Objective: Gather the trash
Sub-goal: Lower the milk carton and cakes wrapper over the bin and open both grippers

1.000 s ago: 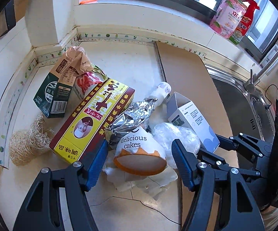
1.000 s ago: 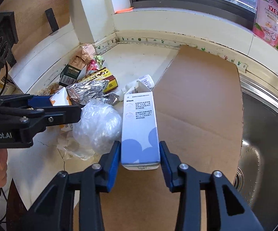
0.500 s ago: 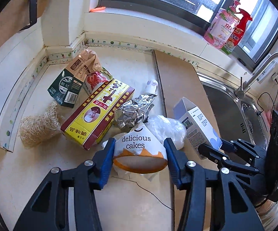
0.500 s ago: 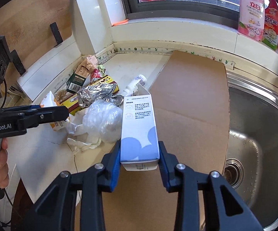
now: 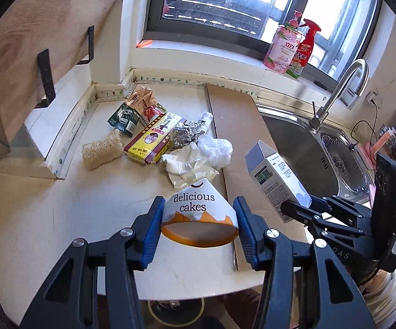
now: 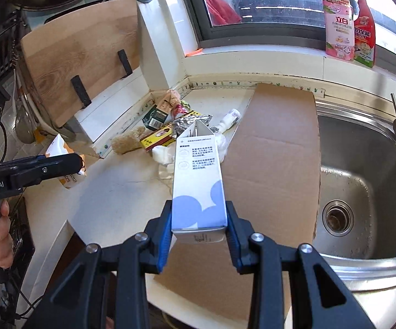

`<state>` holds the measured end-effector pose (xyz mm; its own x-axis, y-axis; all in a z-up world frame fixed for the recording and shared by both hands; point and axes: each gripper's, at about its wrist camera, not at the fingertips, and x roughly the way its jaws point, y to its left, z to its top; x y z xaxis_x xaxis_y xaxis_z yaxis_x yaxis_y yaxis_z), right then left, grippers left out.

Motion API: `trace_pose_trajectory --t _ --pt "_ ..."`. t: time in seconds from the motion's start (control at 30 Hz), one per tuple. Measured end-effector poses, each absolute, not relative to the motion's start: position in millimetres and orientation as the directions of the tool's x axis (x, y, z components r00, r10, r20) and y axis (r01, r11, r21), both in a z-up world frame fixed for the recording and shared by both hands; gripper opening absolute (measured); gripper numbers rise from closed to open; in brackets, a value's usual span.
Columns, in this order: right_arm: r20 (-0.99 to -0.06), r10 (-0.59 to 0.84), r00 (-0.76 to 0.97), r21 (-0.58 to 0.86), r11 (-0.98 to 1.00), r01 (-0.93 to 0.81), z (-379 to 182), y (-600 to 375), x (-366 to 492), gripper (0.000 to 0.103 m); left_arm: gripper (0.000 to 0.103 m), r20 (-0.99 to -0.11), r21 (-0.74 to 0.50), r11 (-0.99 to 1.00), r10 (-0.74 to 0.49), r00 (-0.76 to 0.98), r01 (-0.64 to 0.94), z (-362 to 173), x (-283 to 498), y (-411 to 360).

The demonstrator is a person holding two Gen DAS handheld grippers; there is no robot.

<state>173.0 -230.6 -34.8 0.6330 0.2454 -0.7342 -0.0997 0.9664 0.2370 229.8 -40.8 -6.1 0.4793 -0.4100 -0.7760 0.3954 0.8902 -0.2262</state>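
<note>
Left wrist: left tongs (image 5: pixel 199 223) closed onto cake wrapper (image 5: pixel 198 211), lifted; right tongs (image 6: pixel 199 231) pinching carton (image 6: pixel 198 189).

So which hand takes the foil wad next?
Left, probably: the left hand-held gripper, jaws just closed on the cake wrapper, faces the foil wad; the right hand-held gripper, holding the white carton, sits over the cardboard. Both must unload first.

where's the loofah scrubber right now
In the left wrist view the loofah scrubber lies on the counter, left of the yellow box, near the corner ledge.

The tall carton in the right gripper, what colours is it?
White carton with pale blue blobs near its bottom; clearest in the right wrist view.
</note>
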Motion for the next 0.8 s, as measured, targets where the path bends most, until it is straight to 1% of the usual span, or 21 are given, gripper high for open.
trace_pose_trajectory --t 0.1,0.23,0.3,0.4,0.57,0.8 --pt "-0.728 0.255 0.636 0.234 0.965 -0.119 -27.7 -216.3 142.9 0.035 0.049 -0.764 -0.24 0.882 -0.429 0.482 0.405 0.4 195.2 -30.2" --pt "-0.701 0.301 0.646 0.268 0.951 -0.153 -23.5 -198.5 97.3 0.035 0.049 -0.751 -0.276 0.862 -0.469 0.464 0.425 0.7 149.8 -17.8" --pt "-0.683 0.322 0.656 0.286 0.944 -0.165 -25.9 -190.5 75.8 0.035 0.049 -0.751 -0.279 0.858 -0.475 0.458 0.432 -4.4 127.4 -12.2" --pt "-0.679 0.332 0.654 0.303 0.939 -0.163 -36.1 -180.9 54.0 0.035 0.049 -0.756 -0.282 0.86 -0.472 0.454 0.424 -17.7 98.6 -5.0" --pt "-0.701 0.334 0.631 0.311 0.938 -0.151 -60.4 -171.0 23.4 0.035 0.049 -0.753 -0.296 0.87 -0.466 0.464 0.394 -48.0 64.4 5.6" --pt "-0.772 0.322 0.548 0.283 0.946 -0.156 -107.7 -159.7 -2.6 0.035 0.049 -0.779 -0.305 0.887 -0.442 0.444 0.348 -109.8 33.3 9.5"
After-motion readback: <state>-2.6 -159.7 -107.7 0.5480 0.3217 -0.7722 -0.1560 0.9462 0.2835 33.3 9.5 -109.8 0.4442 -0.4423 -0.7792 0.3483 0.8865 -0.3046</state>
